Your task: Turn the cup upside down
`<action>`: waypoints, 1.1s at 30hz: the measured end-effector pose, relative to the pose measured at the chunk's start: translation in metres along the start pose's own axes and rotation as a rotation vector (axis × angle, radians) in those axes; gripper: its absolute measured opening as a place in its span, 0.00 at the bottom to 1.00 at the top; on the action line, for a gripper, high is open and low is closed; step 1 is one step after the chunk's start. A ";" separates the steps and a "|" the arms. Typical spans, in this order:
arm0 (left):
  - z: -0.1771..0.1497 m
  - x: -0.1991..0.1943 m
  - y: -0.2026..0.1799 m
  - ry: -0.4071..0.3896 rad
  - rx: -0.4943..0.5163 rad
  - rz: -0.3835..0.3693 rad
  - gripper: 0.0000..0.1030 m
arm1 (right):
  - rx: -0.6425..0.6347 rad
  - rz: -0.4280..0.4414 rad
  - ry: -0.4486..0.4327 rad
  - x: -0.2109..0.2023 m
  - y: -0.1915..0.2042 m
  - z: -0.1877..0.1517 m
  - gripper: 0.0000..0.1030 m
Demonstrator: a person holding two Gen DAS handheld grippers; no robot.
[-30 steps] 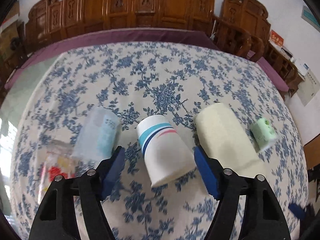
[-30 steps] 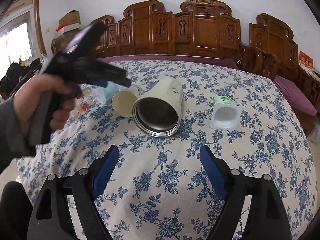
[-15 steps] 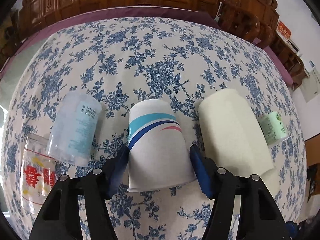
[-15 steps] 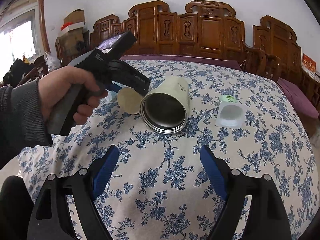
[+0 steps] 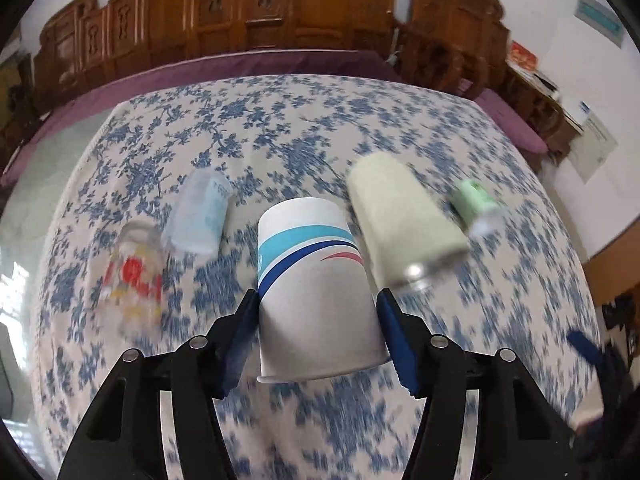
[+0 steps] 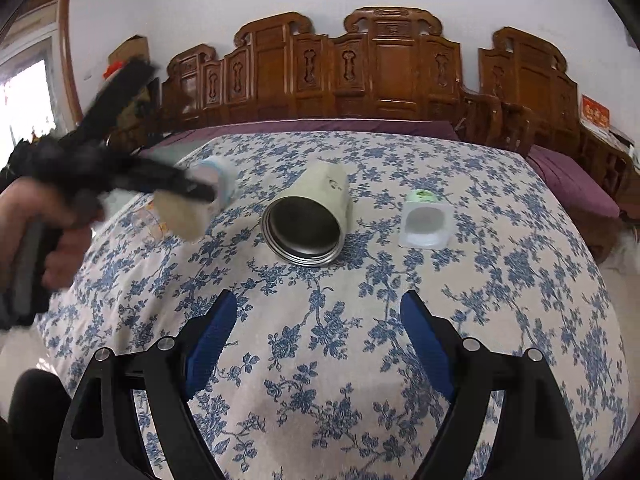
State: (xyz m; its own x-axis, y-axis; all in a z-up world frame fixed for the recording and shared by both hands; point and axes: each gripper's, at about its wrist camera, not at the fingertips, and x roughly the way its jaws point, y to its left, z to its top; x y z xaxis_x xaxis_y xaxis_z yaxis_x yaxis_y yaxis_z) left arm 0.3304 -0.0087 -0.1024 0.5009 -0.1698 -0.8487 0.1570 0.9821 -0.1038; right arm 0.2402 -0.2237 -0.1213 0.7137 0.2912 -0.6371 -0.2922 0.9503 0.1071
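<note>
A white paper cup (image 5: 316, 292) with teal, navy and red stripes sits between my left gripper's (image 5: 316, 320) blue pads, which are shut on its sides. The cup is lifted off the tablecloth, its open rim toward the camera. In the right wrist view the same cup (image 6: 184, 216) shows blurred at the left, held in the air by the left gripper (image 6: 120, 176). My right gripper (image 6: 316, 336) is open and empty over the near part of the table.
On the blue-flowered tablecloth (image 6: 320, 360) lie a cream metal mug (image 6: 308, 216) on its side, a small green-lidded yogurt cup (image 6: 426, 220), a pale blue plastic cup (image 5: 200, 212) and a clear glass with red print (image 5: 134, 276). Carved wooden chairs (image 6: 380, 72) stand behind.
My left gripper closed on the paper cup and lifted it off the table, with motion blur. The right gripper has hardly moved.
</note>
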 end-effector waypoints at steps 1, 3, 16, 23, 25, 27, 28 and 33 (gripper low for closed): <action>-0.006 -0.004 -0.004 -0.003 0.011 -0.002 0.56 | 0.014 -0.001 -0.001 -0.004 -0.002 -0.001 0.83; -0.028 -0.014 -0.016 -0.012 0.039 -0.010 0.56 | 0.022 -0.010 -0.009 -0.011 -0.004 -0.002 0.83; -0.119 -0.002 -0.060 0.015 0.078 -0.090 0.57 | 0.030 -0.062 -0.005 -0.034 -0.010 -0.016 0.83; -0.127 0.012 -0.055 0.039 0.053 -0.111 0.61 | 0.013 -0.067 0.022 -0.031 -0.007 -0.016 0.83; -0.127 0.005 -0.051 0.015 0.051 -0.103 0.67 | 0.012 -0.068 0.028 -0.031 -0.005 -0.014 0.83; -0.127 -0.006 -0.049 -0.020 0.060 -0.090 0.69 | 0.004 -0.068 0.029 -0.031 -0.001 -0.010 0.83; -0.128 -0.016 -0.047 -0.050 0.065 -0.072 0.71 | 0.003 -0.065 0.030 -0.032 0.001 -0.008 0.83; -0.127 -0.053 -0.029 -0.154 0.047 -0.029 0.82 | 0.007 -0.037 0.039 -0.031 0.013 0.001 0.83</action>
State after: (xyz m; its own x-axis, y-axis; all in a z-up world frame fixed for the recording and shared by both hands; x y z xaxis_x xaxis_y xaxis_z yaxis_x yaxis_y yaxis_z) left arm 0.1913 -0.0182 -0.1206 0.6198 -0.2121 -0.7555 0.2113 0.9723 -0.0996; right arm 0.2148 -0.2207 -0.0989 0.6983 0.2515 -0.6702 -0.2618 0.9611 0.0880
